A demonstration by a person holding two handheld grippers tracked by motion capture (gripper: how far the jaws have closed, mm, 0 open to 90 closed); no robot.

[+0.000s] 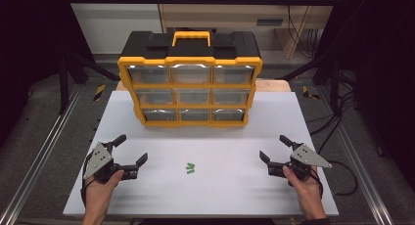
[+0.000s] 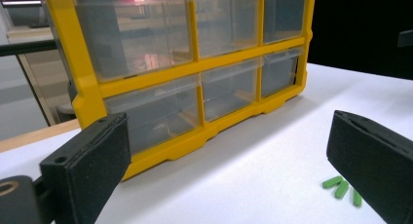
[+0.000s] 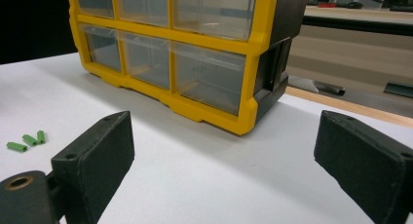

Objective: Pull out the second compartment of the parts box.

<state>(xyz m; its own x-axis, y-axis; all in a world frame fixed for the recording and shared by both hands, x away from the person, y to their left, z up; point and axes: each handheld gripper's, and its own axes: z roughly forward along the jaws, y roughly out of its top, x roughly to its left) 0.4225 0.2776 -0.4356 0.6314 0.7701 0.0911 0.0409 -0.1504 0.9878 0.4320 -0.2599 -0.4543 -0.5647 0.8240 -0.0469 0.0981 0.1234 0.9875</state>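
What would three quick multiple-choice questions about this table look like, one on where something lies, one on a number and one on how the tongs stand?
1. Where do the small green pieces lie?
A. Inside a drawer
B. On the white table, between the two tongs
C. On top of the cabinet

2. How many clear drawers does the yellow drawer cabinet have?
A. Four
B. Six
C. Nine

3. How do the left tongs stand?
A. Open, holding nothing
B. Shut on a green piece
C. Shut on a drawer

Answers: 1 B, the pieces rest on the bare white table in front of the cabinet. 2 C, three rows of three show on its front. 3 A, the jaws stand wide apart with only table between them.
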